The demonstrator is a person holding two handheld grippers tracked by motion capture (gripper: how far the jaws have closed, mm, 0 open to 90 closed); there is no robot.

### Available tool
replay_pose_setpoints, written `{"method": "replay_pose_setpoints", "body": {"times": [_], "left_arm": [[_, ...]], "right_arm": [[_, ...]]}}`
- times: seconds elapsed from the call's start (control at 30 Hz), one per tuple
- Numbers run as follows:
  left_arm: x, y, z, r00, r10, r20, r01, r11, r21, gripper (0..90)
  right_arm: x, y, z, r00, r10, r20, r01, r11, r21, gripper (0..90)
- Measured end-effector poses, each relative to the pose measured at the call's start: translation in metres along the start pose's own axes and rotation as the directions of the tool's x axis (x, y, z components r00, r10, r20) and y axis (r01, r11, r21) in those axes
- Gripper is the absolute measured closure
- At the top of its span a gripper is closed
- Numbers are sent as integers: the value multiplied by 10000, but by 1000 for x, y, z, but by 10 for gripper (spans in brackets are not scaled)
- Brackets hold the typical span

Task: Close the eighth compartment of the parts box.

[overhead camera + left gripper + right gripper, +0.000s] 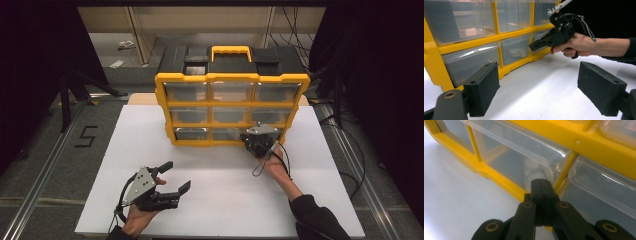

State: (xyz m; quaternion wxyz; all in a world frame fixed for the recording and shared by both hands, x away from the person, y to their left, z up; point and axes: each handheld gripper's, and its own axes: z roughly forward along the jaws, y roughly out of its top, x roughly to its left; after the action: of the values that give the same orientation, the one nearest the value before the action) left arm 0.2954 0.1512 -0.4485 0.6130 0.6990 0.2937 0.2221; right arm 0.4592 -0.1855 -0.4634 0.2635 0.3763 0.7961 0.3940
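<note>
- R gripper [541,185] was closed w/ nothing held, tip at yellow drawer cabinet [231,77] bottom row.
- L gripper [176,176] gaped wide, empty, above white worktop [225,185].

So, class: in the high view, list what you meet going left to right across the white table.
Left gripper with black jaws wide apart → yellow-framed organizer of clear plastic drawers → right gripper, jaws pressed together at the bottom drawer row.

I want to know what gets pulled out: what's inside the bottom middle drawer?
Through the clear front of the bottom middle drawer a small pale round object shows; what it is stays unclear. The shut right gripper covers part of it.
</note>
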Motion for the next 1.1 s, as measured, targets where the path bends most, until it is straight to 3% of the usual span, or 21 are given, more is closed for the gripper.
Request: {"method": "replay_pose_setpoints", "body": {"times": [0.87,1.1], "left_arm": [[0,0,0,10000,1,-11,-1,10000,-25,172],[0,0,0,10000,6,1,-6,10000,-2,172]], "right_arm": [[6,4,3,10000,-21,-74,20,10000,-33,900],[7,9,-1,10000,-48,-65,46,9996,-279,900]]}}
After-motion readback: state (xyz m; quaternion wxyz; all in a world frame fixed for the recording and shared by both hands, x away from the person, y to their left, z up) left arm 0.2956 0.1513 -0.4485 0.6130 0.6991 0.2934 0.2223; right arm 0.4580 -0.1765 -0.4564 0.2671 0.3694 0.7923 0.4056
